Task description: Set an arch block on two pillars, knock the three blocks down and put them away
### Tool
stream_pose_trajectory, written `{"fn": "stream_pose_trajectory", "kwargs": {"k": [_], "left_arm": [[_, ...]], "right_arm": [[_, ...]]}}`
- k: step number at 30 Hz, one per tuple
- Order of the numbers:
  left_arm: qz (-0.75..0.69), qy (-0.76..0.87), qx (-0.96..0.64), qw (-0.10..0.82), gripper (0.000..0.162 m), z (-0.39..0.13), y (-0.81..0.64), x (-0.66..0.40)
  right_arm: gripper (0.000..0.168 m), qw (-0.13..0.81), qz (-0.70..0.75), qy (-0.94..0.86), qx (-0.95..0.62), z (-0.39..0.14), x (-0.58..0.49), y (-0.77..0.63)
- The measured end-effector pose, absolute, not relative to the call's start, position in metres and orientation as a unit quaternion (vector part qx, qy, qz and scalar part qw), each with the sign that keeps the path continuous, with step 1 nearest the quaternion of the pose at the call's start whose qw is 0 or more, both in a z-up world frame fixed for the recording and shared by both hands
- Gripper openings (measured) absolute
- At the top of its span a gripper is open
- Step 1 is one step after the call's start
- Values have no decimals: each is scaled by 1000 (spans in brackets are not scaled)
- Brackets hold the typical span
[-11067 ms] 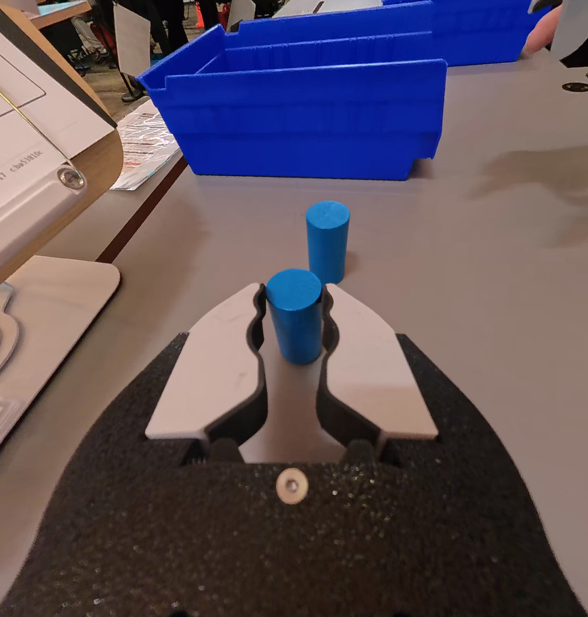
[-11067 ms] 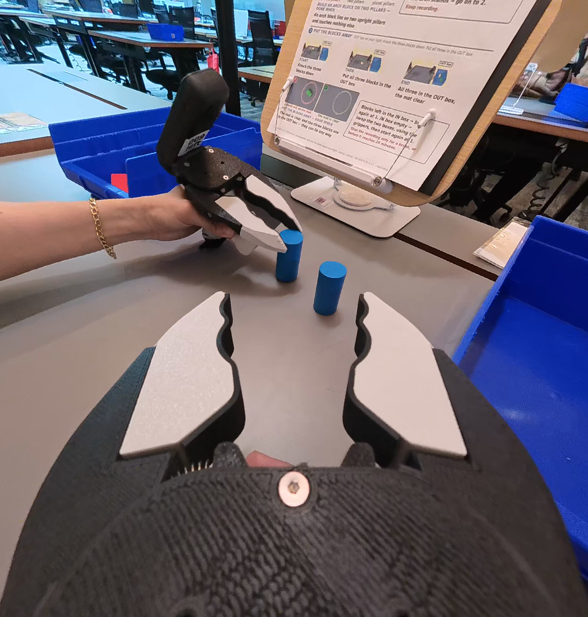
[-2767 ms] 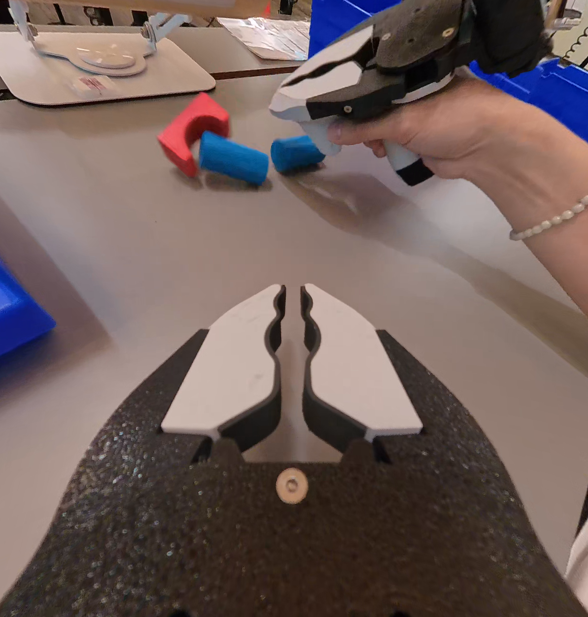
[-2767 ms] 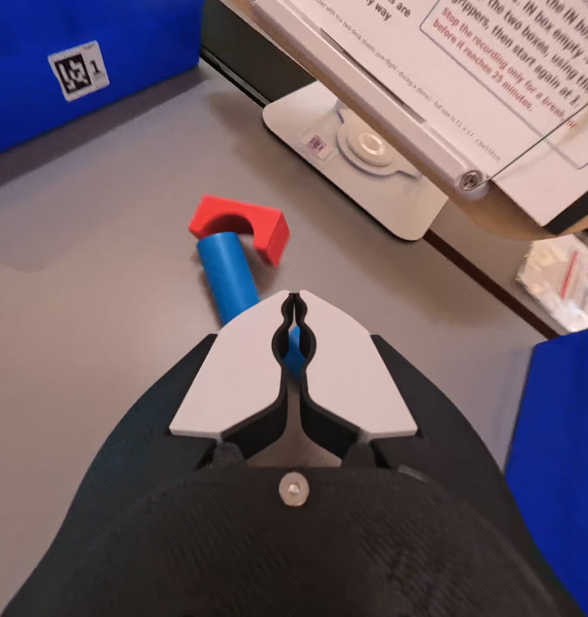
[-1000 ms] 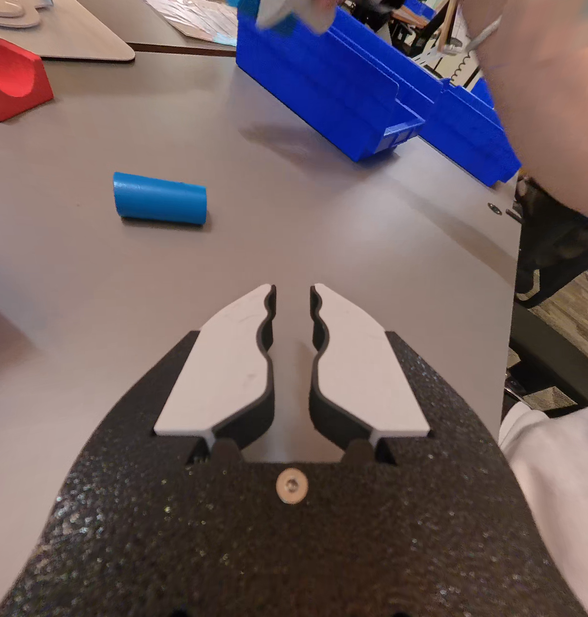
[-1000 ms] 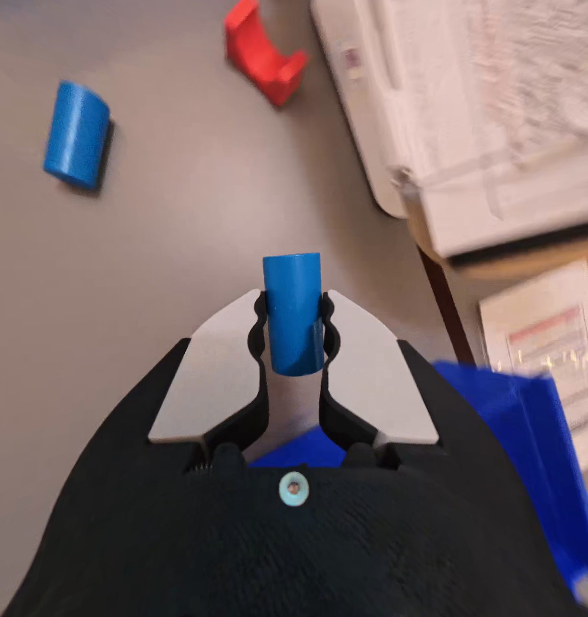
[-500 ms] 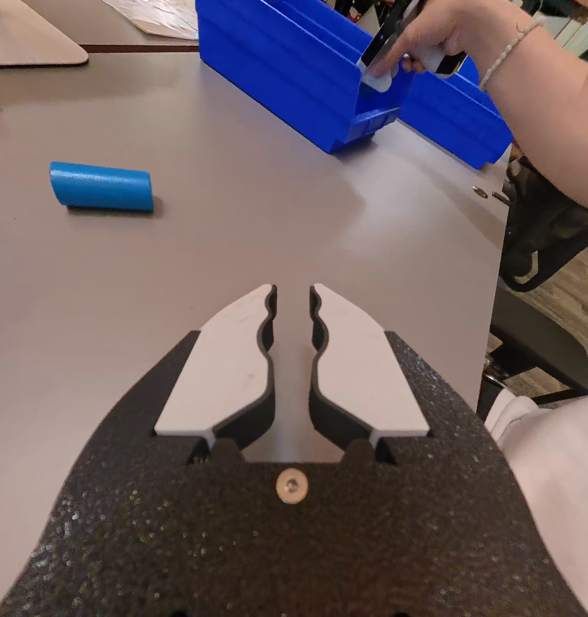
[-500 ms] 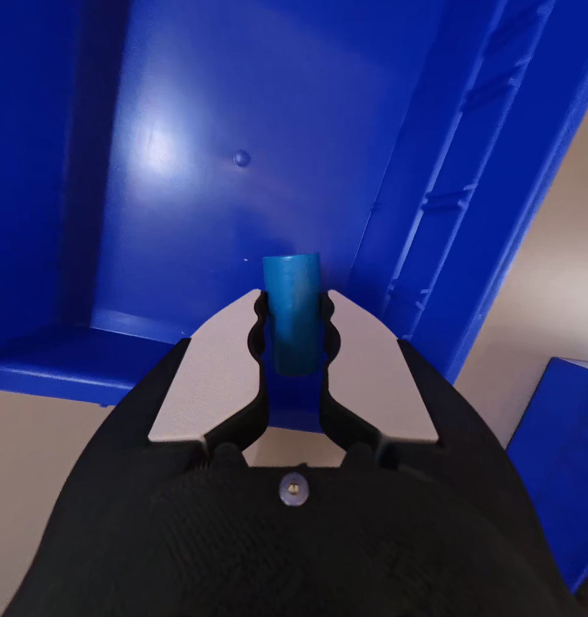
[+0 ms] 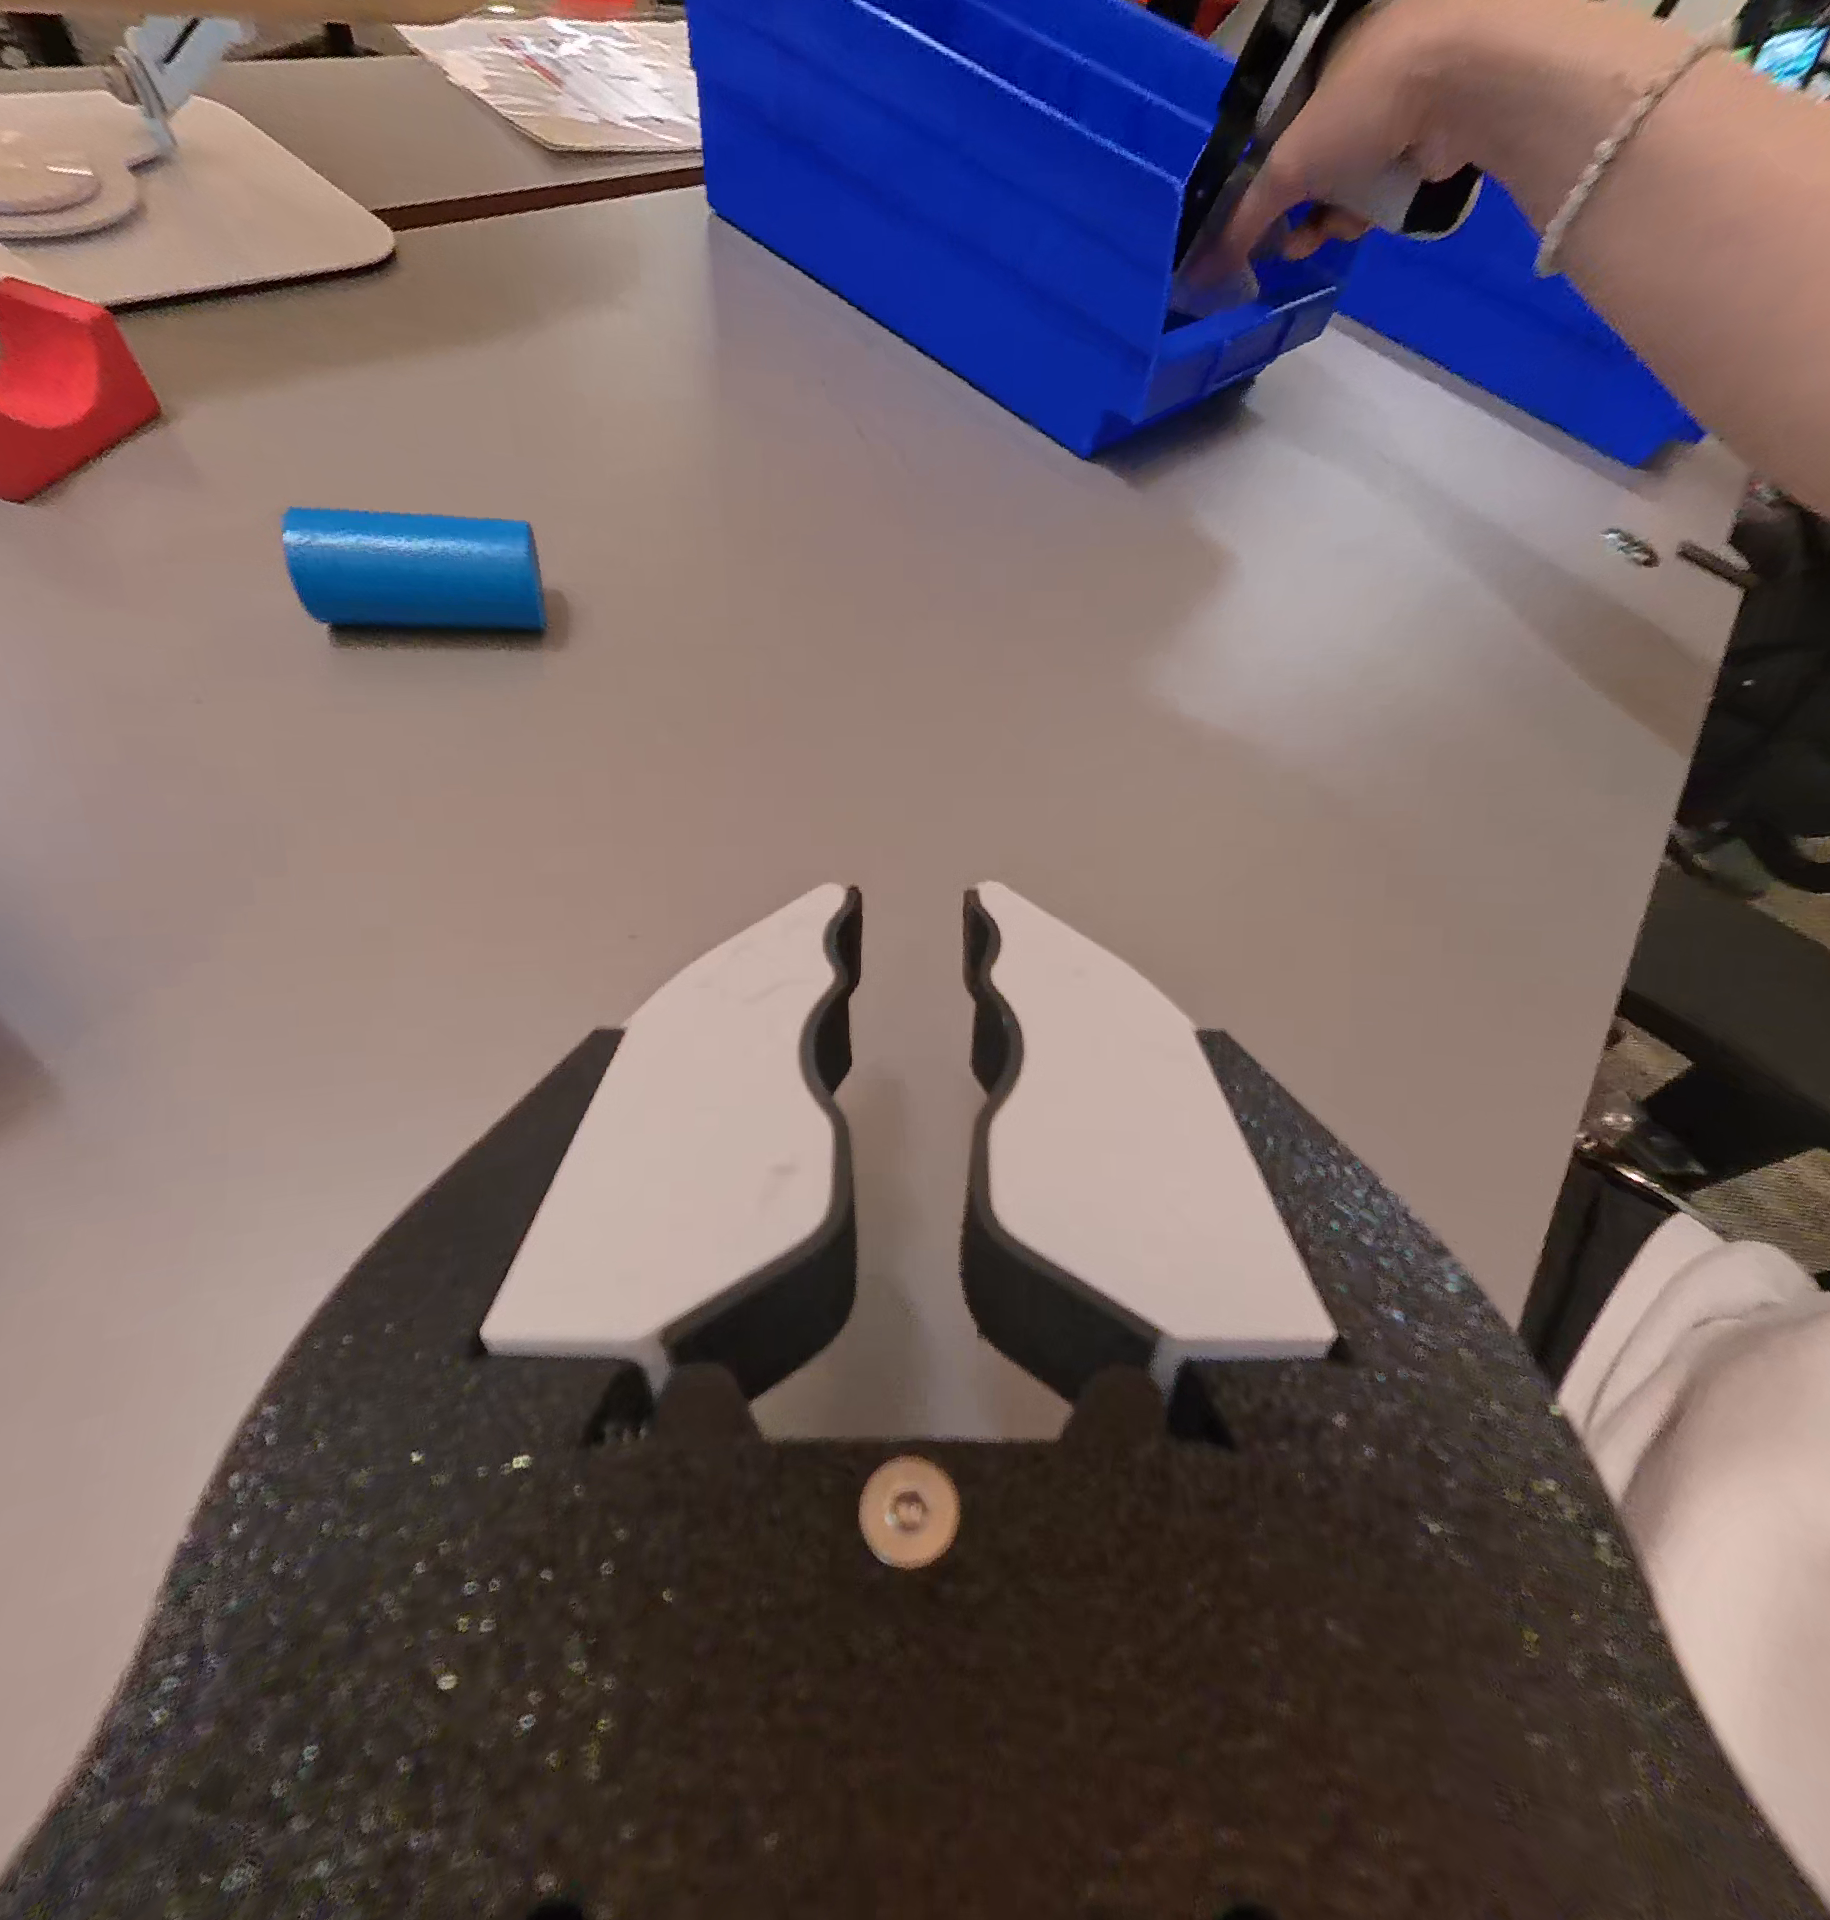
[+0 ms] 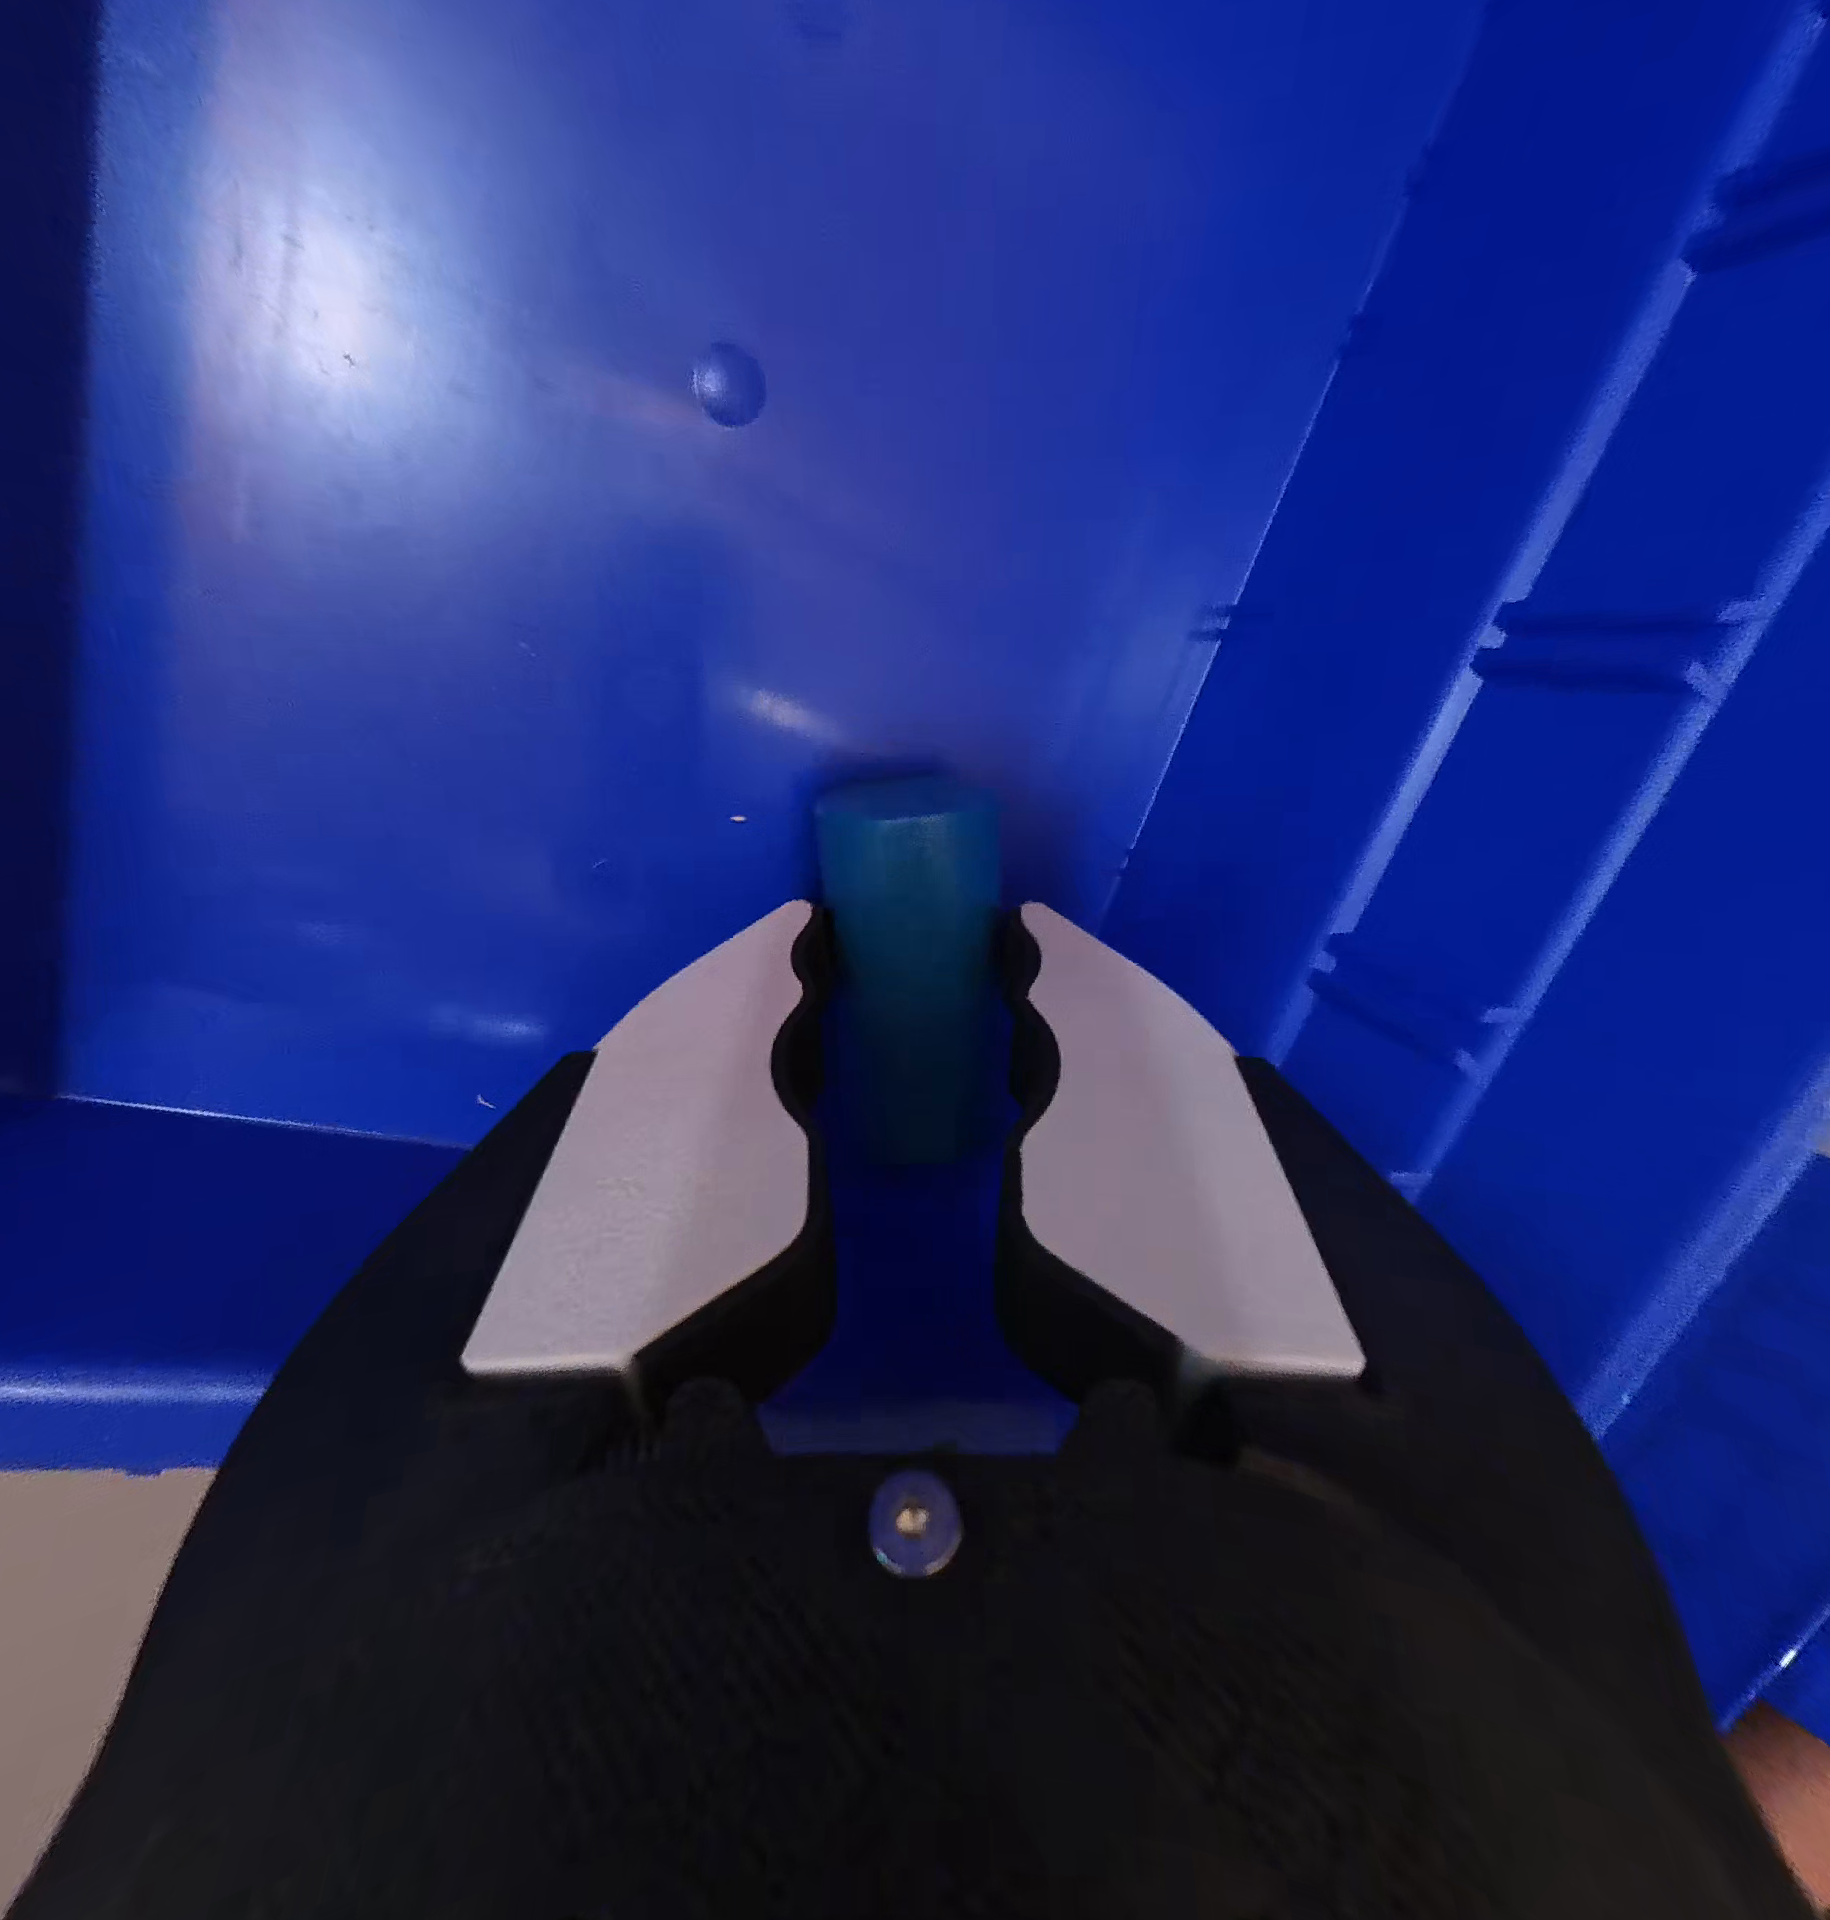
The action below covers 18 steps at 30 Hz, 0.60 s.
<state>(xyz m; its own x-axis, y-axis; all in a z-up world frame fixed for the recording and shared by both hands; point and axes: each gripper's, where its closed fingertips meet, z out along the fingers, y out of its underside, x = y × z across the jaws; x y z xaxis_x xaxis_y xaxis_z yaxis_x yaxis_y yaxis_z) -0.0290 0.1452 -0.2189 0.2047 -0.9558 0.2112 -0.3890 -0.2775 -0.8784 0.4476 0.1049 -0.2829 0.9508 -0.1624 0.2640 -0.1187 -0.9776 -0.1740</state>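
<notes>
My right gripper (image 10: 906, 914) is shut on a blue cylinder (image 10: 906, 935) and holds it deep inside a blue bin (image 10: 475, 520), its far end at or just above the bin floor, close to the right wall. In the left wrist view the same gripper (image 9: 1217, 275) shows in a hand, dipped into the bin (image 9: 994, 208). My left gripper (image 9: 911, 904) hovers empty over the grey table (image 9: 890, 623), its fingers a narrow gap apart. A second blue cylinder (image 9: 412, 569) lies on its side to the front left. A red arch block (image 9: 43, 405) lies beyond it.
A second blue bin (image 9: 1513, 312) stands behind the first. A white stand base (image 9: 163, 197) and papers (image 9: 578, 83) lie at the back left. The table edge (image 9: 1669, 831) runs down the right side, with a chair beyond it. My right fingertips sit around 50 cm from my left ones. The red arch block (image 9: 43, 405) is about 30 cm from my left fingertips and 45 cm from my right.
My right gripper has sunk lower into the bin with the cylinder still held. My left gripper has swung a little left, bringing the red arch into view; its gap is unchanged.
</notes>
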Motion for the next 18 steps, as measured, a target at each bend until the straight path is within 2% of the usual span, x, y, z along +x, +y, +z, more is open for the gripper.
{"fn": "stream_pose_trajectory", "kwargs": {"k": [3,5,10,14,18], "left_arm": [[-371,490,-700,365,18,-222,149,-33],[-352,490,-707,369,18,-225,152,-37],[-324,491,-715,377,18,-229,158,-43],[-309,491,-720,381,19,-232,162,-45],[-307,494,-719,380,19,-233,163,-45]], "right_arm": [[34,76,-136,58,-986,-281,444,105],[45,84,-146,58,-984,-269,445,106],[66,181,-217,40,-958,-192,437,137],[73,291,-174,-59,-939,-145,362,190],[76,341,-80,-204,-914,-148,252,242]]}}
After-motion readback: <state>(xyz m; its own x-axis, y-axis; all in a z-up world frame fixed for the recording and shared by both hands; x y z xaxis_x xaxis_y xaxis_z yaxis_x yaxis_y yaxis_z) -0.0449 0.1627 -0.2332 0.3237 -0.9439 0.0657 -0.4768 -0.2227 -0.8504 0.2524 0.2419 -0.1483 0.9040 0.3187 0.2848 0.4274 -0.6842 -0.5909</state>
